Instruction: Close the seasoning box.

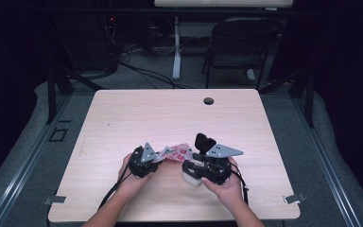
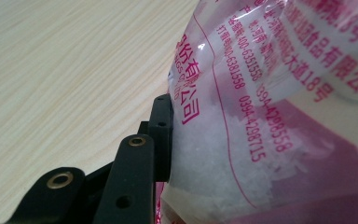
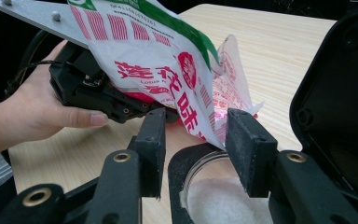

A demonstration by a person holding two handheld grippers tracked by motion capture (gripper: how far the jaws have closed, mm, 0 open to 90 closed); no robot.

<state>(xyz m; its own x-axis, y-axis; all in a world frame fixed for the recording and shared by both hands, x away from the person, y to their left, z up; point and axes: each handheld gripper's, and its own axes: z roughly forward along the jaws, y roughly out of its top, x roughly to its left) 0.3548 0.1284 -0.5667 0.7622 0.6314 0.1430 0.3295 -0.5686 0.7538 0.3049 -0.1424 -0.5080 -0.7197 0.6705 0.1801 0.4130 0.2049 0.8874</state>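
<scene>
Wooden table [image 1: 123, 118] near edge: left gripper [image 1: 142, 163] clamps the tilted bag [image 1: 177, 152] of white granules, torn mouth angled down over the open jar [image 3: 214, 191], which sits between the right gripper's [image 3: 200, 149] parted, empty jaws.

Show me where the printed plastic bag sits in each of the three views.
High view: the printed plastic bag lies at centre, between the two claws.
Left gripper view: it covers the right half, pressed against a black jaw.
Right gripper view: it hangs from upper left to centre, over the jar.
Shared landmark: the wooden table.
</scene>
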